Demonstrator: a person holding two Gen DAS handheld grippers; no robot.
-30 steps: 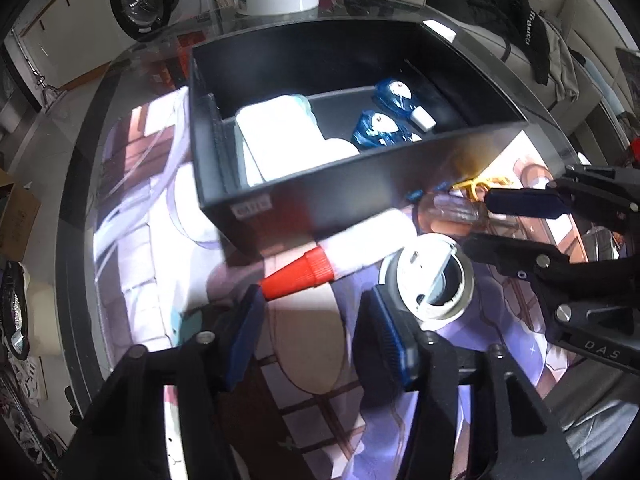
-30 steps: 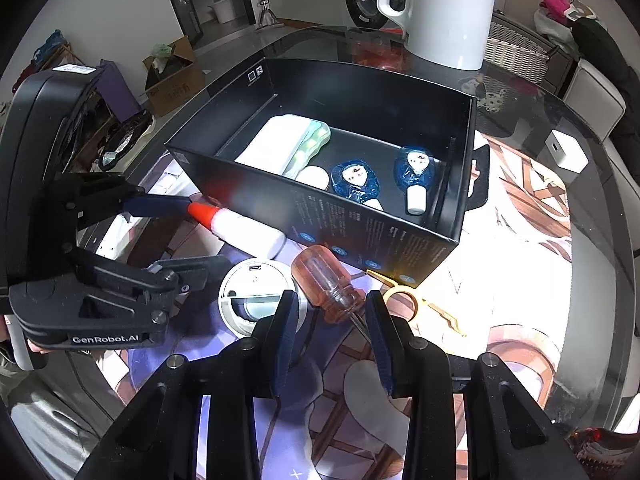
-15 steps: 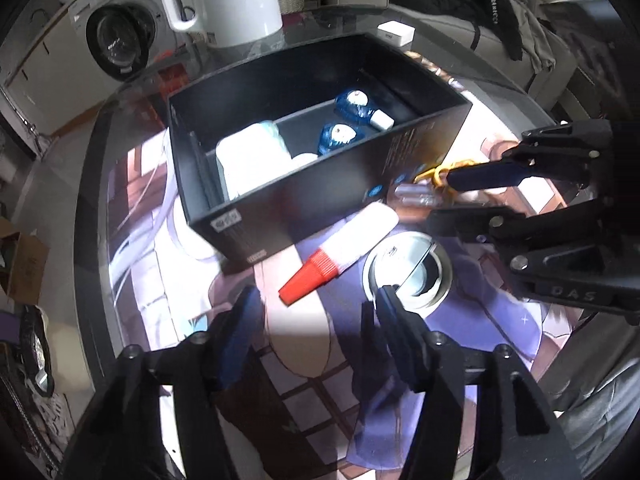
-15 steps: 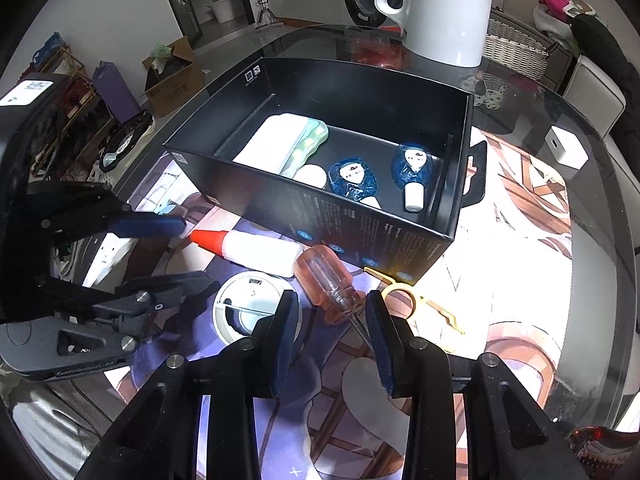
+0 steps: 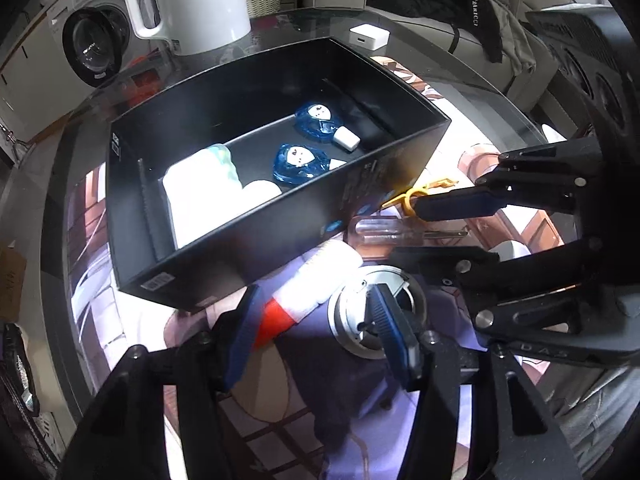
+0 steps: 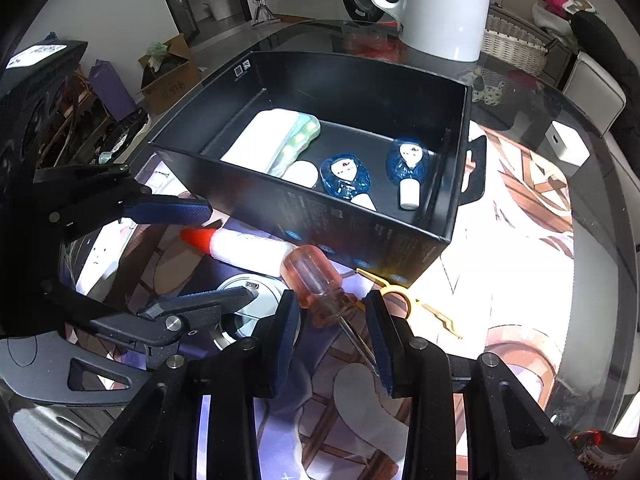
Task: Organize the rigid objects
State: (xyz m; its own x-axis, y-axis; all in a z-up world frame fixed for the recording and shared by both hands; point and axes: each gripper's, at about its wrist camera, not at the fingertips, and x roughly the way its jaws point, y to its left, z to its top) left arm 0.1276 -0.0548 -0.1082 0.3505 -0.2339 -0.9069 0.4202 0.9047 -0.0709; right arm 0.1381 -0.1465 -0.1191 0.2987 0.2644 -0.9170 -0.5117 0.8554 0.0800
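A white glue bottle [image 5: 316, 280] [image 6: 248, 246] with a red cap lies on the printed mat against the black box [image 5: 280, 216] [image 6: 360, 236]. My left gripper [image 5: 314, 288] [image 6: 232, 252] straddles the cap end. Its jaws are closing, but gaps still show beside the bottle. One finger hangs over a round silver disc [image 5: 348, 320] [image 6: 266, 294]. My right gripper [image 6: 332, 294] [image 5: 404, 232] is open around an orange-handled screwdriver [image 6: 316, 284] [image 5: 384, 230] lying on the mat. A yellow key-like tool [image 6: 424, 308] [image 5: 408, 196] lies beside it.
The box holds a white case [image 6: 264, 140] and two blue pieces [image 6: 346, 176]. A white kettle [image 6: 436, 4] [image 5: 200, 4] stands behind the box and a small white block [image 6: 566, 146] at the far right. The glass table's edge curves round nearby.
My left gripper drew back with wider jaws, then came in again around the red cap. The glue bottle shifted slightly on the mat. The right gripper and the screwdriver stayed put.
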